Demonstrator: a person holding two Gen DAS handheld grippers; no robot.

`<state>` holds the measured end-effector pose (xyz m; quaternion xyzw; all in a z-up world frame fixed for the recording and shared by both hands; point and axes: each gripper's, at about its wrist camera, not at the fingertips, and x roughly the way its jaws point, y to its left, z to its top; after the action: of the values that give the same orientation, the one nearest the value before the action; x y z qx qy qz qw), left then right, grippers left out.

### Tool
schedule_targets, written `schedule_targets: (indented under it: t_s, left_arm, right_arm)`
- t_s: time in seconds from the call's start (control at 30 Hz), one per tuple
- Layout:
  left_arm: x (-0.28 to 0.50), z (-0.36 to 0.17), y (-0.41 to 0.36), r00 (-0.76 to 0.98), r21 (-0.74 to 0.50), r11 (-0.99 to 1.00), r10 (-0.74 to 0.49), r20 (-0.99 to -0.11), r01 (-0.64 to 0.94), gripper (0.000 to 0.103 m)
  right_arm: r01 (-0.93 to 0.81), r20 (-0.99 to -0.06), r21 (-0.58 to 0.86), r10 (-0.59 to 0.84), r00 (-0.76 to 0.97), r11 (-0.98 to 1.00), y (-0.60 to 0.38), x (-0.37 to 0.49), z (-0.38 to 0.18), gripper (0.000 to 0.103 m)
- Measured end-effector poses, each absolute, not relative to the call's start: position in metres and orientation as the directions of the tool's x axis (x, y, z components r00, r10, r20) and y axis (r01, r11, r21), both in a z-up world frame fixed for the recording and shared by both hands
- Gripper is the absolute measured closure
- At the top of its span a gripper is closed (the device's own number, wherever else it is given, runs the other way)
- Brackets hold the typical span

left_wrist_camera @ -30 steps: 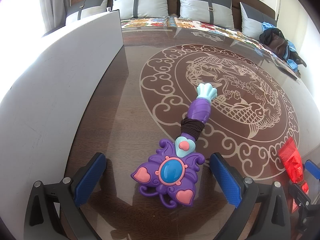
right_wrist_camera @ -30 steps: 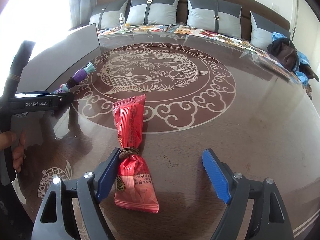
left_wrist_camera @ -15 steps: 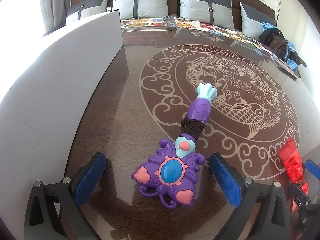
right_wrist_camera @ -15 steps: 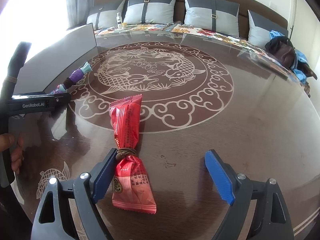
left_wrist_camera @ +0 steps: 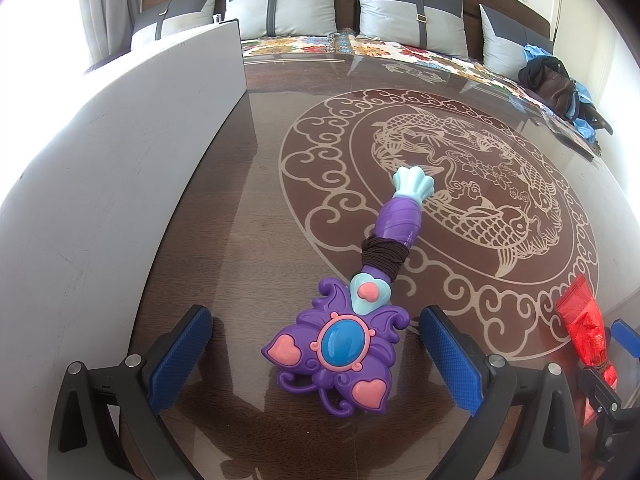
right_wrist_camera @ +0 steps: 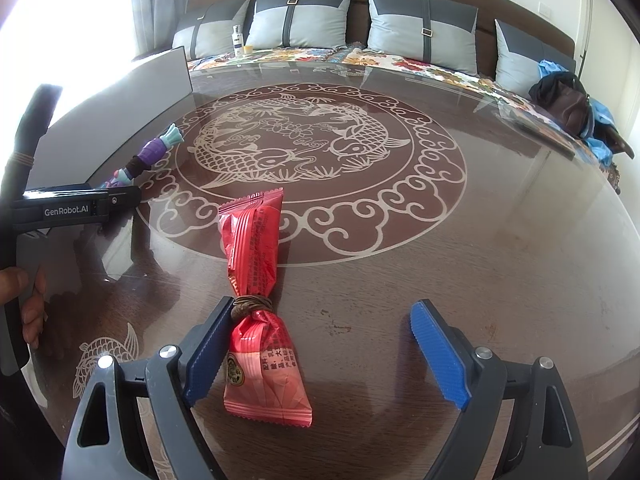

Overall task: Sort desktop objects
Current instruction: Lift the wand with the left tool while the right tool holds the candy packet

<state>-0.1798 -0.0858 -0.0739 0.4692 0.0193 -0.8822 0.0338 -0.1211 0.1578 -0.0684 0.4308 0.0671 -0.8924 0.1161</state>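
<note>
A purple butterfly toy wand [left_wrist_camera: 340, 344] with a blue gem lies on the dark glass table [left_wrist_camera: 248, 200]. A brown hair band is wound round its handle. My left gripper [left_wrist_camera: 312, 316] is open, one blue pad on each side of the wand's head, neither touching it. A red snack packet [right_wrist_camera: 252, 248] pinched at the waist by a brown band [right_wrist_camera: 252, 306] lies under my right gripper [right_wrist_camera: 322, 306]. That gripper is open: the left pad sits against the packet's waist and the right pad stands far off. The packet [left_wrist_camera: 584, 328] also shows at the left view's right edge.
A tall grey board [left_wrist_camera: 120, 160] stands along the table's left side, close to the left gripper. Behind the table is a sofa with grey cushions [left_wrist_camera: 280, 8] and a dark bag [left_wrist_camera: 556, 84]. A hand [right_wrist_camera: 28, 300] holds the left tool. The table's rim [right_wrist_camera: 612, 436] is near right.
The right gripper's jaws have spread a little wider around the red packet. The left gripper and the wand have stayed where they were.
</note>
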Motion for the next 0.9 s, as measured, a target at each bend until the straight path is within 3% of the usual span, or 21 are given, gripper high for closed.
schedule_targets:
  t_s: [0.2,0.33,0.47,0.57,0.67,0.7,0.73,0.77,0.8,0.83,0.87,0.9]
  left_arm:
    - [-0.179,-0.074,-0.088,-0.554,-0.016,-0.998,-0.020,-0.832,0.059,0.000]
    - [-0.176,-0.073,-0.090,-0.528,-0.008,-0.996,0.052,-0.848,-0.085,0.000]
    - [-0.182,-0.071,-0.089,-0.450,-0.006,-0.985,0.085,-0.889,-0.173,0.000]
    - [-0.189,-0.071,-0.084,-0.424,-0.005,-0.983,0.083,-0.902,-0.181,0.000]
    - [-0.197,-0.070,-0.074,-0.424,0.004,-0.978,0.087,-0.901,-0.210,0.001]
    - [-0.199,-0.069,-0.070,-0.432,0.005,-0.976,0.093,-0.897,-0.219,0.004]
    - [-0.202,-0.067,-0.068,-0.444,0.000,-0.973,0.105,-0.890,-0.230,0.016]
    - [-0.205,-0.065,-0.066,-0.457,0.002,-0.971,0.111,-0.882,-0.239,0.034]
    - [-0.206,-0.062,-0.064,-0.472,0.003,-0.969,0.117,-0.874,-0.246,0.048]
    - [-0.209,-0.059,-0.064,-0.477,0.006,-0.969,0.116,-0.871,-0.246,0.067]
    - [-0.211,-0.058,-0.065,-0.473,-0.009,-0.970,0.126,-0.872,-0.242,0.070]
    - [-0.210,-0.055,-0.068,-0.481,-0.023,-0.971,0.137,-0.866,-0.236,0.079]
  right_arm:
    - [0.261,-0.786,-0.014,-0.150,-0.599,-0.965,0.160,-0.122,-0.069,0.014]
    - [0.292,-0.806,-0.001,-0.172,-0.566,-0.956,0.158,-0.126,-0.071,0.002]
    - [0.302,-0.841,-0.006,-0.158,-0.517,-0.953,0.154,-0.132,-0.070,0.002]
    - [0.326,-0.862,0.000,-0.165,-0.478,-0.945,0.148,-0.138,-0.066,0.010]
    - [0.396,-0.872,-0.031,-0.169,-0.460,-0.918,0.134,-0.137,-0.061,0.029]
    - [0.411,-0.875,-0.041,-0.166,-0.454,-0.911,0.130,-0.135,-0.060,0.038]
    - [0.426,-0.877,-0.046,-0.168,-0.450,-0.903,0.127,-0.133,-0.058,0.052]
    - [0.442,-0.878,-0.050,-0.172,-0.447,-0.896,0.123,-0.131,-0.057,0.060]
    - [0.457,-0.880,-0.052,-0.175,-0.441,-0.888,0.120,-0.130,-0.057,0.076]
    - [0.461,-0.885,-0.061,-0.166,-0.435,-0.885,0.117,-0.129,-0.056,0.081]
    - [0.459,-0.888,-0.071,-0.154,-0.433,-0.885,0.115,-0.129,-0.055,0.081]
    - [0.458,-0.892,-0.073,-0.147,-0.428,-0.886,0.114,-0.129,-0.055,0.081]
